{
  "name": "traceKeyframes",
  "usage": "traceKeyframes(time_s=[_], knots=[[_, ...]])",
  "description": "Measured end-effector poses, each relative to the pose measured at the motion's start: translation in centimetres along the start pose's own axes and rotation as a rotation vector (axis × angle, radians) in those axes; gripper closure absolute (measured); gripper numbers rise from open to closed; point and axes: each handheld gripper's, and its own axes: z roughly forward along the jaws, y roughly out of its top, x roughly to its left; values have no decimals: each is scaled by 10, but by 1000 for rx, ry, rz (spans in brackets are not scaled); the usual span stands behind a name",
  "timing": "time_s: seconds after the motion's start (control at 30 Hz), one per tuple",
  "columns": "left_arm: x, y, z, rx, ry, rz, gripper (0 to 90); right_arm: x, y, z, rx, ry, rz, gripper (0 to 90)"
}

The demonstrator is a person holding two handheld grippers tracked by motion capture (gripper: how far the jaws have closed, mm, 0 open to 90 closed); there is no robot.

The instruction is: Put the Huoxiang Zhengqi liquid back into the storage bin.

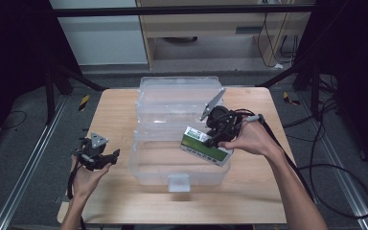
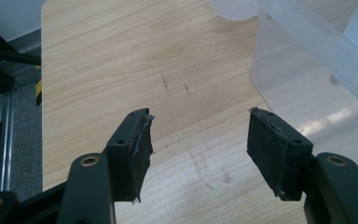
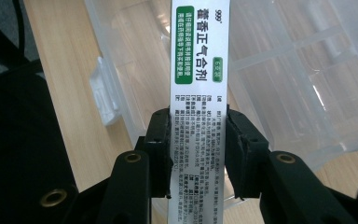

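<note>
The right hand-held gripper (image 1: pixel 214 136) holds a green-and-white box (image 1: pixel 206 146) over the clear plastic bin (image 1: pixel 172 168).

The light shines down from above onto the desk (image 1: pixel 120 115), so the wood looks bright and warm. All around it, the room is very dark, almost black at the left and right sides. The clear plastic box (image 1: pixel 172 167) has soft white shine on its walls, and a bright shiny patch shows on it in the left gripper view. A small dark shadow sits under the box's front. The high view is a bit soft and grainy. In the right gripper view, the small print on the medicine box (image 3: pixel 199 70) is fuzzy down low.
</note>
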Motion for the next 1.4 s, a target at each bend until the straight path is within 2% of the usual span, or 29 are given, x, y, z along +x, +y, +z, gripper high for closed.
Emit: traceKeyframes(time_s=[0.33,0.5,0.7,0.97,1.1,1.4], knots=[[1,-1,1,5,0,-1,394,-5,4,11,34,40,-63,646],[1,-1,2,10,-1,-3,393,-6,7,17,37,51,-116,646],[3,-2,1,8,0,-9,393,-4,10,24,67,71,-157,646],[3,-2,1,6,0,-12,393,-5,7,30,99,80,-244,646],[4,-2,1,5,0,-13,393,-5,5,33,109,79,-248,646],[3,-2,1,8,-1,-11,393,-5,-1,43,141,78,-298,647]])
